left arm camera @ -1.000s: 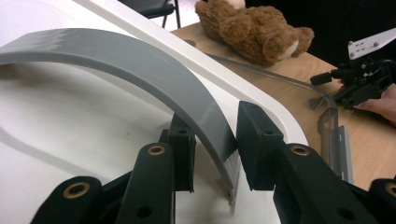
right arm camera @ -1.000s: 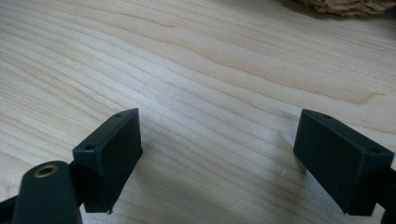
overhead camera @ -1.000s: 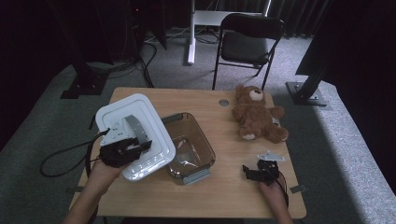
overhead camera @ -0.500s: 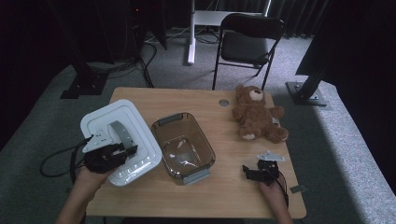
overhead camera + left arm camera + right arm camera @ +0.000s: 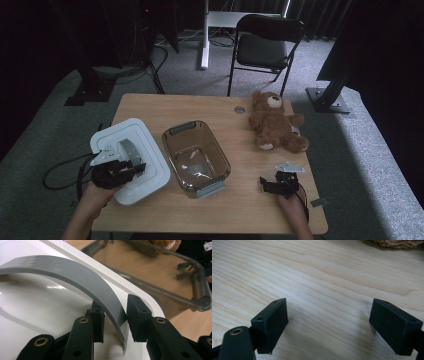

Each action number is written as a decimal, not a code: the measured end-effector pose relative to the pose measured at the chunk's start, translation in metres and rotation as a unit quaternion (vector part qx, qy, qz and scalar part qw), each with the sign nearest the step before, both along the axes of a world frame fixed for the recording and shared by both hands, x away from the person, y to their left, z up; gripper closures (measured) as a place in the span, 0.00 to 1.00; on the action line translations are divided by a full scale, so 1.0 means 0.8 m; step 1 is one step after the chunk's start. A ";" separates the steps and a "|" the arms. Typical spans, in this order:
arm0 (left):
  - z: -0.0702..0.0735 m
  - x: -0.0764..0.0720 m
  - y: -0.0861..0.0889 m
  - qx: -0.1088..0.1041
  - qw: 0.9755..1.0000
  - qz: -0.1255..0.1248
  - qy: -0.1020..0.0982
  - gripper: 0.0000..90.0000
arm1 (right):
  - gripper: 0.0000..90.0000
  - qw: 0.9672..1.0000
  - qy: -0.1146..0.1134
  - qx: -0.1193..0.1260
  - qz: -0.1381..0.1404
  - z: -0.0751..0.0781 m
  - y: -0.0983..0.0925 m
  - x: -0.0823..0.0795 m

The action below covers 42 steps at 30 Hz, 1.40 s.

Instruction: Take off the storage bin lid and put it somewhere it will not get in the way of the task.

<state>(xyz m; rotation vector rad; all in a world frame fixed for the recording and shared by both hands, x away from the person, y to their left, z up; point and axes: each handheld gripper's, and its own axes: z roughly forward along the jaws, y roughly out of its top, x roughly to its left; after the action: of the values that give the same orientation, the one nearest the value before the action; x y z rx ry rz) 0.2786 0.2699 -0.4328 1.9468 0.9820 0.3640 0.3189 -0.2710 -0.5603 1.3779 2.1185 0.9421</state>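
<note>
Wooden bench (image 5: 240,210) carries a clear bin (image 5: 196,158) at centre. Left tongs (image 5: 113,315) clamp the white lid's (image 5: 131,159) grey handle (image 5: 75,277) at 9 o'clock, keeping the bin open; right tongs (image 5: 327,325) rest wide and empty at 4 o'clock.

Left gripper (image 5: 115,321) pinches grey handle (image 5: 75,277) of white lid (image 5: 32,307), one jaw each side. Clear bin (image 5: 175,272) just beside lid on wood table (image 5: 192,325).
</note>
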 end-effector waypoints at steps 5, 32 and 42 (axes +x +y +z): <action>-0.023 0.012 -0.001 -0.003 1.000 -0.006 0.020 0.77 | 0.16 1.000 0.000 0.000 0.000 0.000 0.000 0.000; -0.109 0.060 -0.011 -0.014 0.995 -0.024 0.094 0.76 | 0.16 1.000 0.000 0.000 0.000 0.000 0.000 0.000; -0.129 0.069 -0.015 -0.001 0.992 0.009 0.122 0.70 | 0.16 1.000 0.000 0.000 0.000 0.000 0.000 0.000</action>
<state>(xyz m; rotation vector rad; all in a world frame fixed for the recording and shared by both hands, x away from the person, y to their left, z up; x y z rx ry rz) 0.3336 0.2577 -0.5363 2.0141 1.1549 0.1345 0.3189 -0.2710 -0.5603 1.3778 2.1185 0.9421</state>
